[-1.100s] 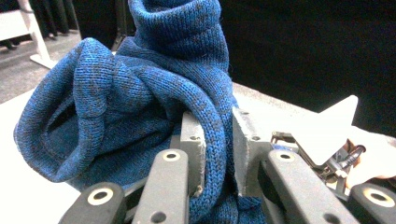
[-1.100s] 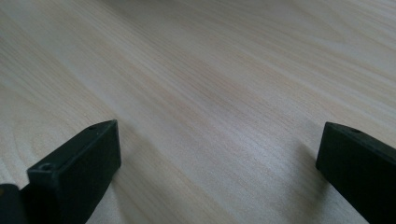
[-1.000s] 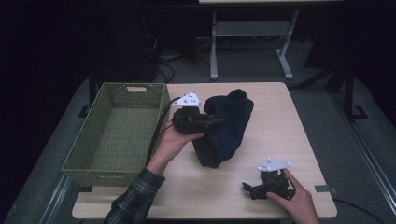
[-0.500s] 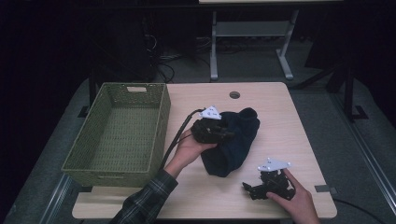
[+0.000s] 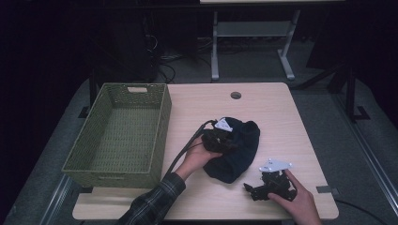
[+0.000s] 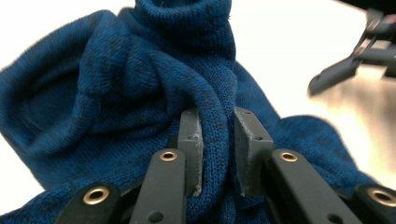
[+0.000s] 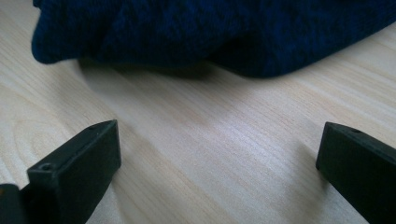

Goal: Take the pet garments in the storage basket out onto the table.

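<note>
A dark blue knitted garment [image 5: 237,152] lies bunched on the middle of the wooden table [image 5: 267,112]. My left gripper [image 5: 224,139] sits on its left upper part and is shut on a fold of the knit [image 6: 116,93]. In the left gripper view the fold runs between the pads of that gripper [image 6: 217,135]. My right gripper [image 5: 251,192] rests near the table's front edge, just right of and below the garment. It stands open with bare wood between the jaws [image 7: 219,149]. The garment's edge [image 7: 210,32] lies a short way ahead of it.
A green woven basket [image 5: 162,126] with nothing inside takes up the left part of the table. A round cable hole [image 5: 235,95] sits near the far edge. The right gripper [image 6: 355,56] shows at the upper right of the left gripper view. Bare wood lies right of the garment.
My left hand has carried the garment from beside the basket rightward and down toward the table's middle, where it now lies more bunched. The right gripper has stayed put.
</note>
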`<state>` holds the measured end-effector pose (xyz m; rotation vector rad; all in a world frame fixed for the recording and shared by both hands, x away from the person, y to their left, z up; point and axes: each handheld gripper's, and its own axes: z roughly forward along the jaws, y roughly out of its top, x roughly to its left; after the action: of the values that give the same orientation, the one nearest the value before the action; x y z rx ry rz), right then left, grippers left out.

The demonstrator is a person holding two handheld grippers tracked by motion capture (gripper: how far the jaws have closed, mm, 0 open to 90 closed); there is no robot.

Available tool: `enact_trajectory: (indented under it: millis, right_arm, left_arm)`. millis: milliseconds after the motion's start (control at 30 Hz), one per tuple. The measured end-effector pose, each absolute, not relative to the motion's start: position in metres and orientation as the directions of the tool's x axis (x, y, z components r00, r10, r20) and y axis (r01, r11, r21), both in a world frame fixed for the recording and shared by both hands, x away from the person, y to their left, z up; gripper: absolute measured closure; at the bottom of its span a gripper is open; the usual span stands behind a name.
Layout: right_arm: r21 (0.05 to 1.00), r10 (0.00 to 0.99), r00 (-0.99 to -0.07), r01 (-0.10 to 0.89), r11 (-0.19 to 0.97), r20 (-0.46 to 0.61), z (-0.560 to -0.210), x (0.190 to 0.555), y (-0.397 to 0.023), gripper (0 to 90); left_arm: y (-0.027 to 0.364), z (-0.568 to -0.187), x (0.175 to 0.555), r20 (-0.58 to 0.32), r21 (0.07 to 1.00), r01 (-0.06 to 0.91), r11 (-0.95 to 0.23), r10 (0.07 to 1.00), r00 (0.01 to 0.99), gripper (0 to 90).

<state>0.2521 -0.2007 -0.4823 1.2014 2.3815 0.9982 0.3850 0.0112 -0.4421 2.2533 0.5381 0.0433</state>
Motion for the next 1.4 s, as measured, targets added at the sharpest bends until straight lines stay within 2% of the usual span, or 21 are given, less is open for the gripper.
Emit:
enact_trajectory:
  millis: [67,267,333,367,400,467,567,667,1033,1400]
  right_arm:
    - [0.695,0.792,-0.609,0.59,0.411,0.048,-0.482,0.252,-0.201,0.0]
    - [0.695,0.792,-0.609,0.589,0.411,0.048,-0.482,0.252,-0.201,0.0]
    - [0.695,0.792,-0.608,0.591,0.409,0.051,-0.482,0.252,-0.201,0.0]
    - [0.699,0.792,-0.609,0.587,0.409,0.049,-0.482,0.252,-0.201,0.0]
    - [0.698,0.791,-0.61,0.586,0.412,0.045,-0.482,0.252,-0.201,0.0]
    - [0.698,0.791,-0.61,0.586,0.412,0.045,-0.482,0.252,-0.201,0.0]
    - [0.699,0.791,-0.61,0.586,0.409,0.048,-0.483,0.252,-0.201,0.0]
    - [0.697,0.791,-0.609,0.587,0.411,0.046,-0.482,0.252,-0.201,0.0]
    - [0.696,0.792,-0.609,0.589,0.41,0.048,-0.482,0.252,-0.201,0.0]
    - [0.696,0.791,-0.609,0.588,0.412,0.046,-0.482,0.252,-0.201,0.0]
  left_arm:
    - [0.009,-0.447,0.385,-0.147,0.707,0.374,-0.6,0.392,0.908,69.2]
    - [0.012,-0.441,0.384,-0.153,0.721,0.375,-0.582,0.394,0.906,40.9]
    - [0.015,-0.436,0.383,-0.142,0.733,0.367,-0.573,0.398,0.906,33.6]
    - [0.018,-0.433,0.382,-0.117,0.735,0.351,-0.581,0.4,0.909,33.6]
    - [0.02,-0.43,0.379,-0.095,0.729,0.345,-0.591,0.412,0.906,24.1]
    - [0.022,-0.428,0.379,-0.083,0.723,0.336,-0.603,0.408,0.909,23.9]
    - [0.028,-0.425,0.377,-0.074,0.721,0.343,-0.602,0.425,0.902,17.6]
    - [0.033,-0.423,0.374,-0.071,0.72,0.35,-0.599,0.438,0.896,15.3]
    - [0.059,-0.42,0.356,-0.066,0.742,0.369,-0.559,0.486,0.871,15.3]
    - [0.087,-0.435,0.326,-0.075,0.733,0.403,-0.548,0.524,0.849,15.2]
